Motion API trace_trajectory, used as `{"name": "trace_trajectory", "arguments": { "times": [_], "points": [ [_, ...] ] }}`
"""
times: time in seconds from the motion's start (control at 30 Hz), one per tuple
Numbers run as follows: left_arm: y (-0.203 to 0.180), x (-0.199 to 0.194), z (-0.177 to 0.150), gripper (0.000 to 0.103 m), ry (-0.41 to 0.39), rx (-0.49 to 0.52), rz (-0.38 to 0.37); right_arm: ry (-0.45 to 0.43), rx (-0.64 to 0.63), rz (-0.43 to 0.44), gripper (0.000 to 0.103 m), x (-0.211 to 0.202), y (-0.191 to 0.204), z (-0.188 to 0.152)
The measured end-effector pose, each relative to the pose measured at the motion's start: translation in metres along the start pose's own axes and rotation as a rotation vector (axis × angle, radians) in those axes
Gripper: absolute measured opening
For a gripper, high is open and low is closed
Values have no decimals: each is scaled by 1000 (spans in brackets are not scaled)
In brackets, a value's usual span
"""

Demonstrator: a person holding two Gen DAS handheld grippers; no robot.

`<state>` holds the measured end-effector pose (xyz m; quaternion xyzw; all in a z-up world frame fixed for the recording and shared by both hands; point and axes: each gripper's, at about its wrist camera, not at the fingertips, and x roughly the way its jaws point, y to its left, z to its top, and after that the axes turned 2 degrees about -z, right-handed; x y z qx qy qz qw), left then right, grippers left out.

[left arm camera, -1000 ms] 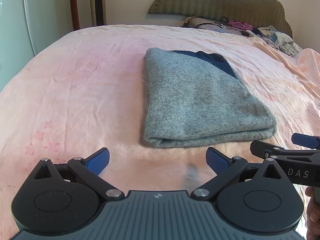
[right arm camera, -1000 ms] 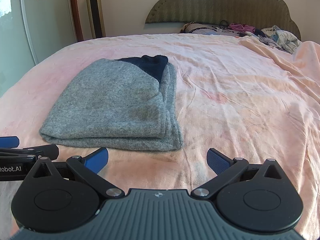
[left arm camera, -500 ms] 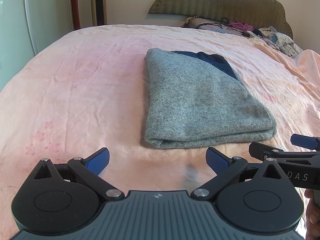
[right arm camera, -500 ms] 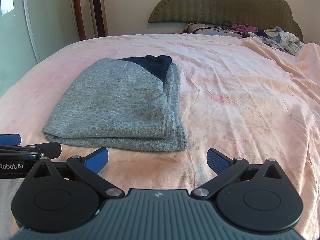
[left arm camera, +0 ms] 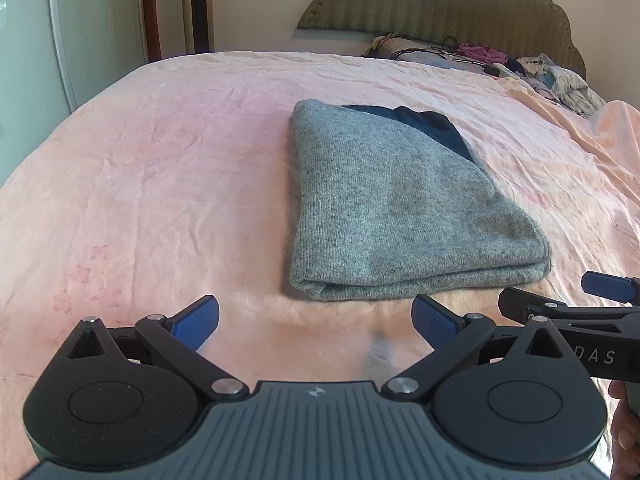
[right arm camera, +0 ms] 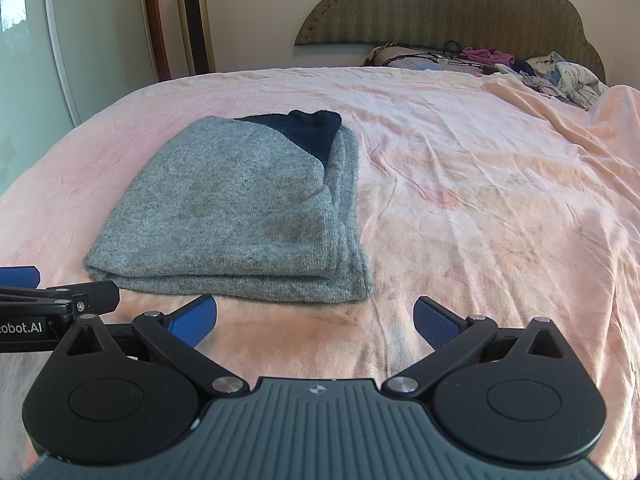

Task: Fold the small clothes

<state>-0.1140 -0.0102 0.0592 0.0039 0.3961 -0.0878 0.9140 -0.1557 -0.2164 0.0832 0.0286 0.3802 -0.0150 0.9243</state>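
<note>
While its blue pads stand wide apart over the pink bedsheet (left arm camera: 140, 184), the left gripper (left arm camera: 316, 320) grips nothing; the folded grey sweater (left arm camera: 392, 208) lies just ahead, slightly right. The right gripper (right arm camera: 316, 320), likewise spread and empty, has it ahead-left, perhaps with a navy collar.

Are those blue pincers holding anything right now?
No. The left gripper and right gripper are open and empty; the folded grey sweater lies untouched.
</note>
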Motion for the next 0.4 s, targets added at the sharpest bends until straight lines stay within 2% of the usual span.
{"name": "trace_trajectory", "arguments": {
  "times": [0.17, 0.23, 0.4],
  "points": [
    [-2, -5, -3, 103, -40, 12, -5, 1, -1, -2, 103, -1, 0, -1],
    [0, -10, -4, 103, -62, -9, -41, 2, 0, -2, 103, 0, 0, -1],
    [2, -9, -2, 101, -48, -24, -45, 8, 5, -1, 103, 2, 0, -3]
  ]
}}
